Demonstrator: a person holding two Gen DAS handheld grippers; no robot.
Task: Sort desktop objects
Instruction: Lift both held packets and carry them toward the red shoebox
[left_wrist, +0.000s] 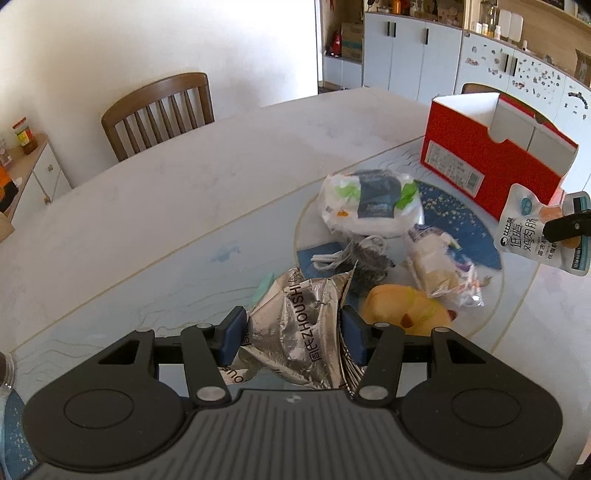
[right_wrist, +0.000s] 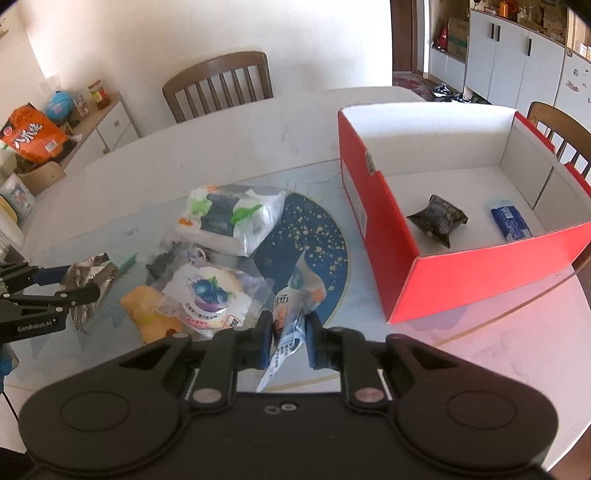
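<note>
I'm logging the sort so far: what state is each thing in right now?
Left hand-held gripper: shut on the silver foil bag.
Right hand-held gripper: shut on the white snack pouch.
Red box: open, holding a dark packet and a blue packet.
Wet wipes pack: lying on the table.

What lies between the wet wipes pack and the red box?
Only the dark blue speckled mat; nothing stands between wipes pack and red box, seen in the right wrist view.

Home dining room: wooden chair (left_wrist: 159, 110), table (left_wrist: 221, 155), cabinets (left_wrist: 406, 51).
</note>
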